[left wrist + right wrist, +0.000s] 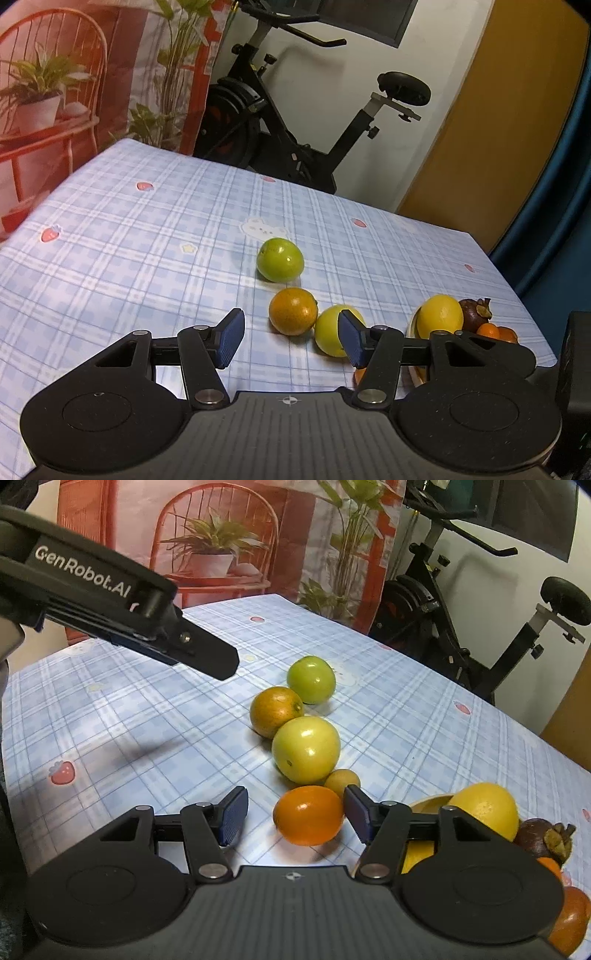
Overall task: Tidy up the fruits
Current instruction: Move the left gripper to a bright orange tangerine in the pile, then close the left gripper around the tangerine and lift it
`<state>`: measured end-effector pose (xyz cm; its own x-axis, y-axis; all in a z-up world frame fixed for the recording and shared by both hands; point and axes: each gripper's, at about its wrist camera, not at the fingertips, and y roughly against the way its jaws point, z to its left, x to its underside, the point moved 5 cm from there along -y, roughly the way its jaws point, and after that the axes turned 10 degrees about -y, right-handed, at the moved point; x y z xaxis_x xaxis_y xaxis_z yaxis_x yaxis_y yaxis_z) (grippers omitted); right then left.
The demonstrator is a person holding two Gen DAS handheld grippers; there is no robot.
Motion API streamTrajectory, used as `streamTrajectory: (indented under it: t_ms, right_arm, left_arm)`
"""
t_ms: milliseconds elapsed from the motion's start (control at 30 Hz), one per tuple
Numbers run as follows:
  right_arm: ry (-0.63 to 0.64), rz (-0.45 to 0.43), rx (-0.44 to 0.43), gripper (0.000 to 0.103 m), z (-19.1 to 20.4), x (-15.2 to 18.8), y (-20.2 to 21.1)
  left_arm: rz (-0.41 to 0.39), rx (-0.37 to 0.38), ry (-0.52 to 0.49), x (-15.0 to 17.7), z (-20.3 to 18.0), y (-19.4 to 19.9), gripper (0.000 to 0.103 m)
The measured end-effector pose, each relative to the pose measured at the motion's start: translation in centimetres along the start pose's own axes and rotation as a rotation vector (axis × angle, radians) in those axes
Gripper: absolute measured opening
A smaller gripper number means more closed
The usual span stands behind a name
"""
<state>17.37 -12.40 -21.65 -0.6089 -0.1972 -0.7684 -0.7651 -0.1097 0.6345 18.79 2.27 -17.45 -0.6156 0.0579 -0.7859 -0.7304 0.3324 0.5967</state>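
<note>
Loose fruit lies on the blue plaid tablecloth (147, 229): a green fruit (280, 259), a dull orange (293, 311) and a yellow-green fruit (332, 330). In the right wrist view these are the green fruit (311, 679), the orange (275, 710) and the yellow-green fruit (306, 748), with a small tan fruit (341, 781) and a bright orange fruit (308, 819). A bowl (430, 800) holds a yellow fruit (487, 808) and a mangosteen (539, 836). My left gripper (291, 338) is open and empty above the cloth. My right gripper (295, 818) is open, with the bright orange fruit between its jaws.
The left gripper's body (110, 602) hangs over the table's left part in the right wrist view. An exercise bike (295, 122) stands behind the table's far edge. A printed backdrop (74, 92) hangs at the back left. The bowl (415, 325) sits near the right edge.
</note>
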Motion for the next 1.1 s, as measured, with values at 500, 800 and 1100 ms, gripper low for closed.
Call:
streamTrajectory:
  t_ms: [500, 800, 1100]
  right_arm:
    - [0.009, 0.008, -0.076, 0.051, 1.8, 1.5, 1.1]
    - [-0.018, 0.007, -0.104, 0.047, 1.9, 2.0, 1.5]
    - [-0.056, 0.008, -0.130, 0.047, 1.7, 2.7, 2.0]
  left_arm:
    - [0.059, 0.065, 0.021, 1.5, -0.7, -1.1, 0.058]
    - [0.155, 0.189, 0.030, 3.3, -2.3, -2.5, 0.058]
    - [0.196, 0.231, -0.018, 4.3, -3.5, -3.1, 0.058]
